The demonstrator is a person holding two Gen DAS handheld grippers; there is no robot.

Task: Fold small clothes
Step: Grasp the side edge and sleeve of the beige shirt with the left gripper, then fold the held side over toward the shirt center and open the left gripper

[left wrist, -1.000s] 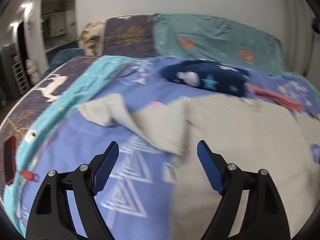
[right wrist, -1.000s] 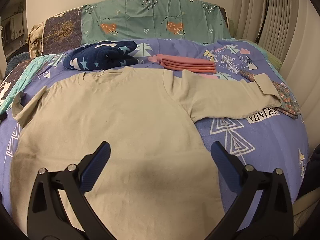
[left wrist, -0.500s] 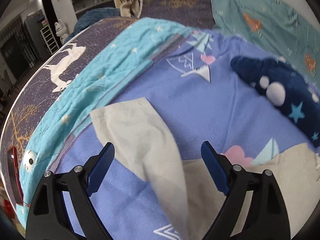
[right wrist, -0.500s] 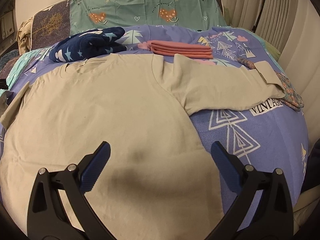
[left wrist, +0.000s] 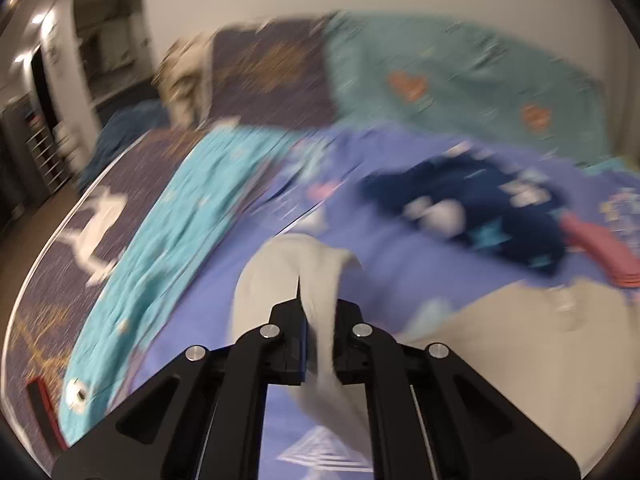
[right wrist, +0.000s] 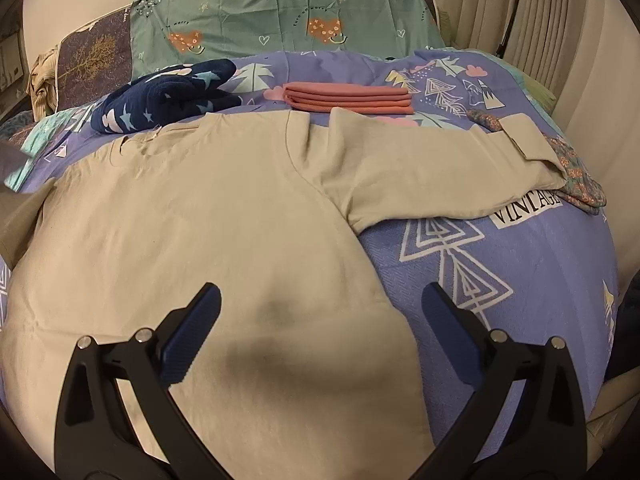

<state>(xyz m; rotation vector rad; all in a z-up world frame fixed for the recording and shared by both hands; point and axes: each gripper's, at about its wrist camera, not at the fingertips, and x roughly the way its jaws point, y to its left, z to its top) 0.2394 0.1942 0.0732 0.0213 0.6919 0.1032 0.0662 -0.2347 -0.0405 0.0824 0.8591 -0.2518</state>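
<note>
Now the left gripper (left wrist: 316, 320) clamps the sleeve (left wrist: 296, 276), right gripper (right wrist: 320, 316) gaping: better swing it flat across the shirt (right wrist: 200, 220).

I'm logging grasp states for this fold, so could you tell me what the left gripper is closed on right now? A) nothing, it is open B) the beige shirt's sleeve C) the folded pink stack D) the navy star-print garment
B: in the left wrist view the left gripper is shut with the sleeve of the beige shirt pinched between its fingers, while the right gripper hangs open above the shirt's body.
</note>
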